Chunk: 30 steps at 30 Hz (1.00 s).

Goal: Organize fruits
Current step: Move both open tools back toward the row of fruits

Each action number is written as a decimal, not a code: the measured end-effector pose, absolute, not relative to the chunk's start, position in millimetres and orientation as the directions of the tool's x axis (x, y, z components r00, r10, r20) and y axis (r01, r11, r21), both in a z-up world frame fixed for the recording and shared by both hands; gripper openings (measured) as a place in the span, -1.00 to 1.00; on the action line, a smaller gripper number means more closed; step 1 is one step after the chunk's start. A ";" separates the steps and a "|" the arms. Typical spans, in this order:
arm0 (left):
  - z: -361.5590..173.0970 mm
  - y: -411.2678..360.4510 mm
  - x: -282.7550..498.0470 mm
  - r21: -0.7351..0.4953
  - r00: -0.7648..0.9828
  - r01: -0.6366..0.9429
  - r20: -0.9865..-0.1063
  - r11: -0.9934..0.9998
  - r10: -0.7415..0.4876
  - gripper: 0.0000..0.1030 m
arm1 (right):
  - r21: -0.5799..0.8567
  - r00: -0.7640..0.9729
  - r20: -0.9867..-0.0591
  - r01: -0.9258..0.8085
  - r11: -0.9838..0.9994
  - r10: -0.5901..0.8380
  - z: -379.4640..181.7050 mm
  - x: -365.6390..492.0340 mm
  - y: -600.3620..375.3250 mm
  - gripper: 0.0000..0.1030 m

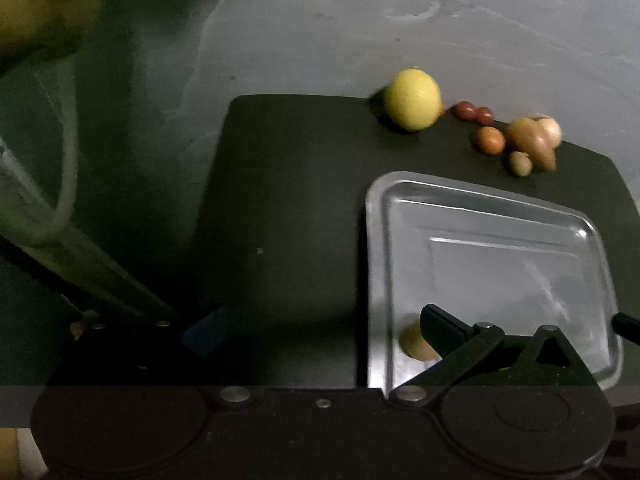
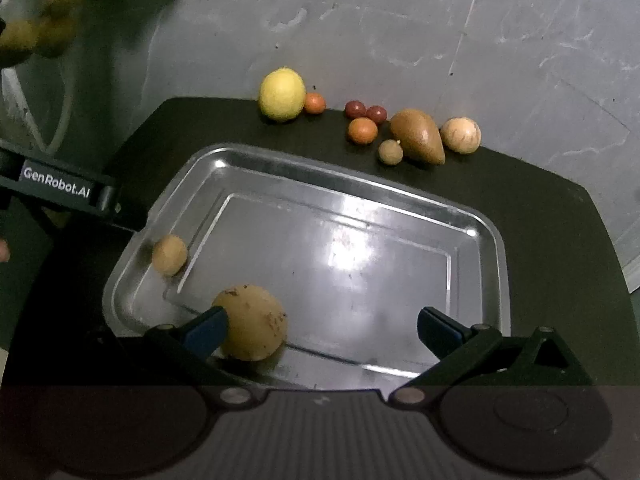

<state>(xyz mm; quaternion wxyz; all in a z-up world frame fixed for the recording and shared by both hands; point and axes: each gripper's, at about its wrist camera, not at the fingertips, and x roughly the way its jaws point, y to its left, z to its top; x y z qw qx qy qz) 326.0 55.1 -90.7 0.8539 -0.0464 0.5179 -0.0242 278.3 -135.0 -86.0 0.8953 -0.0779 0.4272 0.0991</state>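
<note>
A steel tray [image 2: 360, 260] lies on a black mat [image 2: 540, 220]. In the right wrist view, my right gripper [image 2: 320, 332] is open over the tray's near edge. A round tan fruit [image 2: 250, 322] rests in the tray against its left finger [image 2: 204, 330]. A smaller tan fruit [image 2: 169, 255] sits at the tray's left rim. In the left wrist view, my left gripper [image 1: 320, 332] is open beside the tray [image 1: 500, 260]. Its right finger [image 1: 440, 326] partly hides the small fruit [image 1: 416, 344]. Behind the tray lie a lemon [image 2: 282, 94], a brown pear-shaped fruit [image 2: 418, 136] and several small fruits.
Along the mat's far edge lie two red fruits [image 2: 366, 111], two orange ones [image 2: 362, 130], a pale round fruit [image 2: 461, 135] and a small greenish one [image 2: 390, 152]. Blurred yellow shapes [image 2: 40, 28] sit at the top left. Grey floor [image 2: 440, 20] surrounds the mat.
</note>
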 end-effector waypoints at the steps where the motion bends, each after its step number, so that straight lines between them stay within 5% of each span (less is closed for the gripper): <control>1: -91.5 56.8 328.0 -0.098 0.461 -0.017 -0.884 0.995 -0.079 0.98 | -0.056 0.619 -0.777 -0.246 0.968 0.112 -85.4 279.8 -134.9 1.00; 30: -90.0 16.7 430.9 -0.073 0.511 -0.019 -0.858 0.997 -0.053 0.99 | 0.104 0.691 -0.693 -0.184 0.977 0.204 -92.4 369.4 -170.9 0.96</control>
